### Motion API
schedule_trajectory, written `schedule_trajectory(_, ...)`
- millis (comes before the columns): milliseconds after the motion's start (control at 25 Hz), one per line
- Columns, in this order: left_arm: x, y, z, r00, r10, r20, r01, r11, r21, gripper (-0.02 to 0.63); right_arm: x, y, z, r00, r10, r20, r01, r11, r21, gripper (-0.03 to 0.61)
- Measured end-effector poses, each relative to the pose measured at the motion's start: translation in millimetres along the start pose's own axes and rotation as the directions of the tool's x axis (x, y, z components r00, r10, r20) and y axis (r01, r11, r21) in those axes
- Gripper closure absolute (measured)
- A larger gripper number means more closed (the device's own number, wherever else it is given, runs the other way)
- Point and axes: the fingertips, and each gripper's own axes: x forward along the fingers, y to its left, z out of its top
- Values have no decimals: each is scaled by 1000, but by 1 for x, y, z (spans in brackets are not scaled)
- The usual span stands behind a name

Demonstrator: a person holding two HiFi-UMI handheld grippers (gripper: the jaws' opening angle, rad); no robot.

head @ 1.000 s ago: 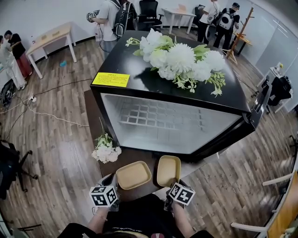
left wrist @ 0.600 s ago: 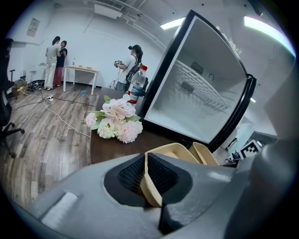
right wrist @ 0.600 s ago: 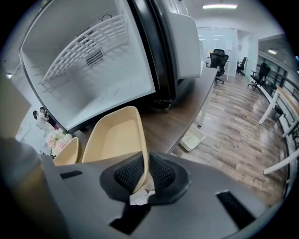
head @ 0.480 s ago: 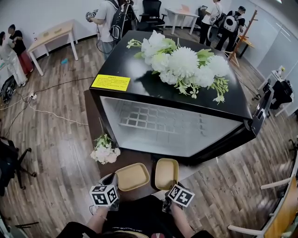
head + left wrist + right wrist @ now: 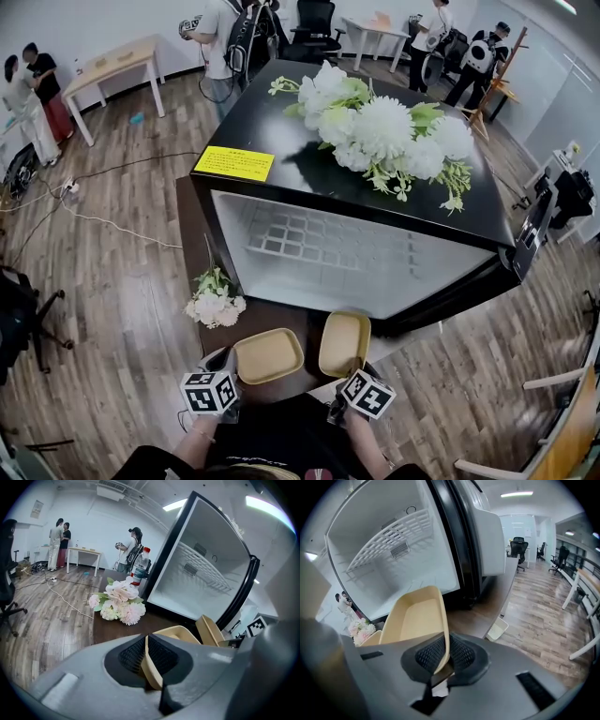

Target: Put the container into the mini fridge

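Two beige containers wait in front of the open mini fridge (image 5: 272,122), both outside it, and you hold one with each tool. The left tool (image 5: 228,362) has its jaws fully together on the near rim of the left container (image 5: 269,354); in the left gripper view the thin beige wall stands pinched between the two black pads of this tool (image 5: 150,660). The right tool (image 5: 348,374) has just been closing its jaws, and now they are nearly together with the side wall of the right container (image 5: 344,342) between them; the right gripper view shows the pads pressing on this wall (image 5: 440,660). The right container (image 5: 417,620) tilts with its hollow side turned to the white inside of the mini fridge (image 5: 393,559). The two containers lie side by side, just apart, before the lower edge of the fridge opening.

The fridge door (image 5: 525,234) stands open at the right side of the mini fridge. One wire shelf (image 5: 300,234) shows inside. A bunch of white flowers (image 5: 384,131) lies on top of the mini fridge, near a yellow label (image 5: 233,163). A small pale bouquet (image 5: 214,302) lies on the dark desk (image 5: 187,234), before the left corner of the mini fridge.
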Motion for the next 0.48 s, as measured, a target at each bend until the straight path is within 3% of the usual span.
schedule_trajectory(480, -3, 0, 1, 1000, 8, 28, -7, 1000, -7, 603, -7, 11, 10, 999, -9, 53, 11, 999, -38, 557)
